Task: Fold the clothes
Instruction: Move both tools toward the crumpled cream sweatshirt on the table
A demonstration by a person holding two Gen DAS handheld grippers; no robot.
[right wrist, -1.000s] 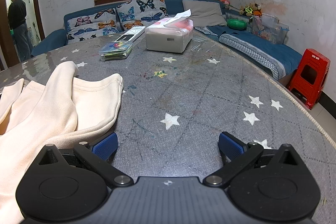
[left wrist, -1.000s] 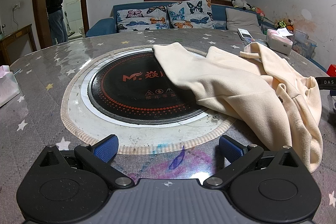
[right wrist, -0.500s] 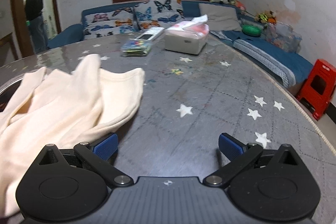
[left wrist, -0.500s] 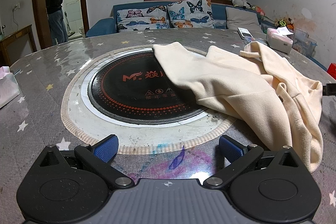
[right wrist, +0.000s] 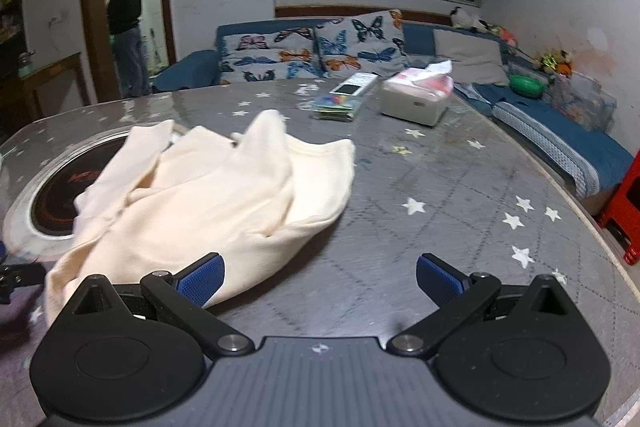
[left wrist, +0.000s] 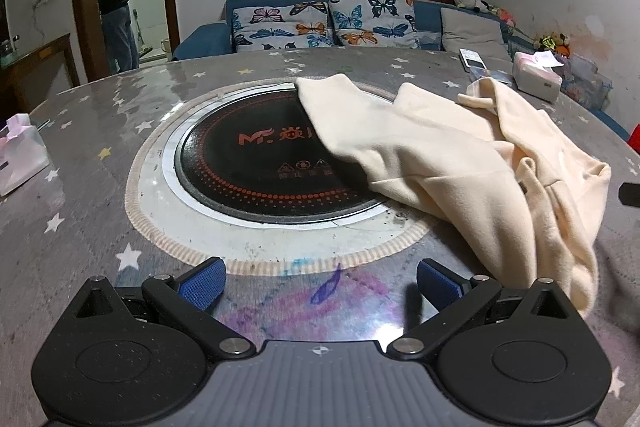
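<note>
— Cream fleece, is it? What does the garment (left wrist: 452, 163) look like?

— Soft, pale cream, and crumpled. It lies in a loose heap with thick folds. One flat flap reaches out over the black induction cooktop (left wrist: 256, 163) set into the round table (left wrist: 80, 211); a narrow strip stands up at the far side, and in the left wrist view a small button shows among the folds on its right.

— Where is it on the table?

— Right of the cooktop, covering the cooktop's right edge, on the grey star-printed tabletop. A tissue box (right wrist: 416, 99) and a clear case with a remote on it (right wrist: 340, 103) sit well beyond it, toward the blue sofa (right wrist: 560, 131).

— And against the left gripper (left wrist: 320, 277)?

— Its blue-padded fingers (left wrist: 202, 283) are spread wide with nothing between them, over a purple scribble on the tabletop. The garment lies ahead and to the right; its near hanging corner comes down just beside the right finger, though I cannot tell if they touch.

— The right gripper (right wrist: 320, 275)?

— Also spread wide and empty. The garment lies ahead and to the left, its near edge right at the left finger; contact is unclear. Bare tabletop shows between the fingers.
</note>
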